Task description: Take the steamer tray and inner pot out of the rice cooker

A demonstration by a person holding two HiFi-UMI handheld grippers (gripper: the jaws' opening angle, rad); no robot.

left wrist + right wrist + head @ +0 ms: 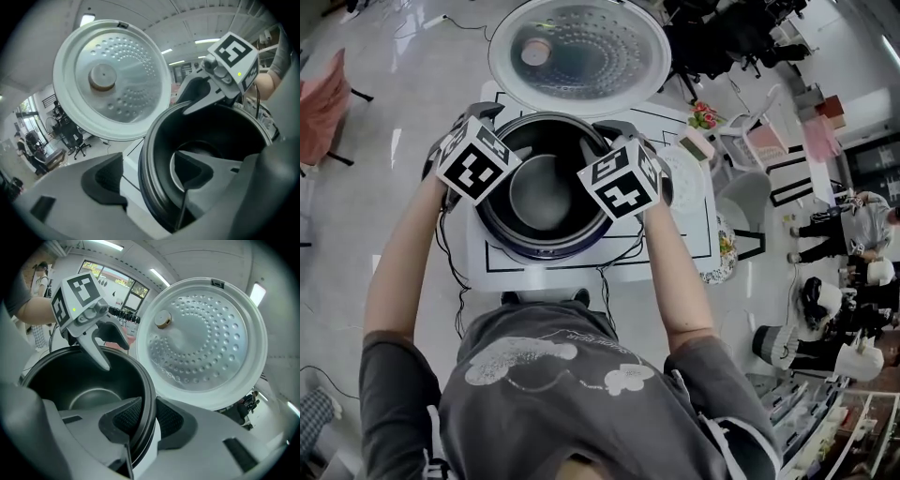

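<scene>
The white rice cooker (pixel 502 262) stands on a white table with its lid (pixel 579 52) swung open at the back. Inside sits the dark inner pot (pixel 542 192), empty as far as I can see. My right gripper (pixel 150 420) is shut on the pot's right rim, one pad inside the wall and one outside. My left gripper (pixel 149 176) is open and straddles the left rim: one finger (pixel 105 180) is outside, the other inside, and neither pad presses on the rim. A white perforated piece (pixel 682 176), perhaps the steamer tray, lies right of the cooker, partly hidden.
The upright lid (pixel 201 343) stands close behind both grippers. A pink box with flowers (pixel 701 120) sits at the table's back right. Chairs and seated people (pixel 848 220) fill the room to the right. Cables hang from the table's front edge.
</scene>
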